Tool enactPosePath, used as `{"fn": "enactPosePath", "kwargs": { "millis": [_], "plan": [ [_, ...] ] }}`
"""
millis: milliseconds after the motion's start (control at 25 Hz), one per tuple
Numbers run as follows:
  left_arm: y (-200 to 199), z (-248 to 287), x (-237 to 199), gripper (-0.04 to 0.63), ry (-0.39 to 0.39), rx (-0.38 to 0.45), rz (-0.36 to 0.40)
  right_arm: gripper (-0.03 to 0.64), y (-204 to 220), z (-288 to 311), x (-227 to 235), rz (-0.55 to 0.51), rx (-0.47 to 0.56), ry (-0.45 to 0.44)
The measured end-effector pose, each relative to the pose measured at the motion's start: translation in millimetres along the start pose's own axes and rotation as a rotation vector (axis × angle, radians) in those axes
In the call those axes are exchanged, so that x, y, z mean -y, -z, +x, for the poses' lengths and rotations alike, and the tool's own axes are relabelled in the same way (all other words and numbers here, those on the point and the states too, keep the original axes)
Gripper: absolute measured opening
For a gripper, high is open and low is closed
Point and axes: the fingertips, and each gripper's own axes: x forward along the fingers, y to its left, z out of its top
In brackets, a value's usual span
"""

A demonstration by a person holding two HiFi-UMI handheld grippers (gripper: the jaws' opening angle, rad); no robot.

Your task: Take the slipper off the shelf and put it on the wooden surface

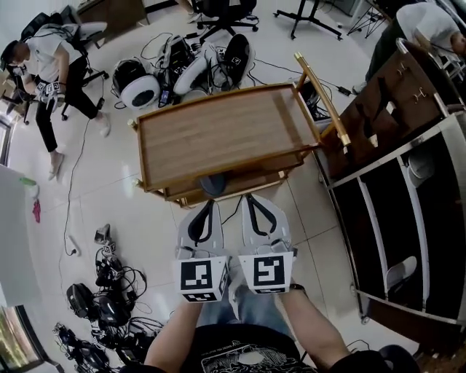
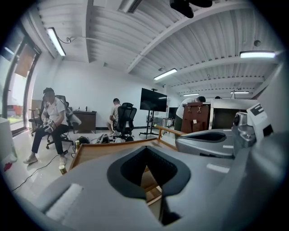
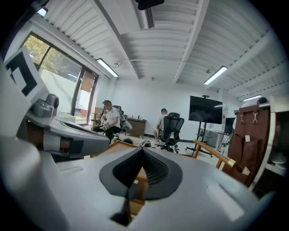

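Observation:
The dark shelf unit (image 1: 437, 218) stands at the right of the head view. A pale slipper (image 1: 402, 273) lies in one of its lower compartments, and another pale one (image 1: 421, 166) sits in a compartment farther back. The wooden cart top (image 1: 218, 135) is straight ahead and bare. My left gripper (image 1: 210, 205) and right gripper (image 1: 250, 198) are held side by side just short of the cart's near edge. Both are shut with nothing in them and are well left of the shelf. In the gripper views, the left gripper (image 2: 145, 149) and right gripper (image 3: 142, 150) point over the cart.
A brown cabinet (image 1: 386, 102) stands beyond the shelf. Cables and gear (image 1: 109, 291) litter the floor at the lower left. More equipment (image 1: 142, 87) lies behind the cart. A person (image 1: 51, 65) sits at the far left, and office chairs (image 1: 226, 11) stand at the back.

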Motion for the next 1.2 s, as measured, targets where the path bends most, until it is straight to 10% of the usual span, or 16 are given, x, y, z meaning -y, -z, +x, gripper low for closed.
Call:
{"fn": "enactPosePath", "kwargs": {
  "millis": [1200],
  "plan": [
    [-110,-51,197,0.003,0.284,0.194,0.157,0.0,-101,-171,109,0.06,0.2,0.23]
  ]
}}
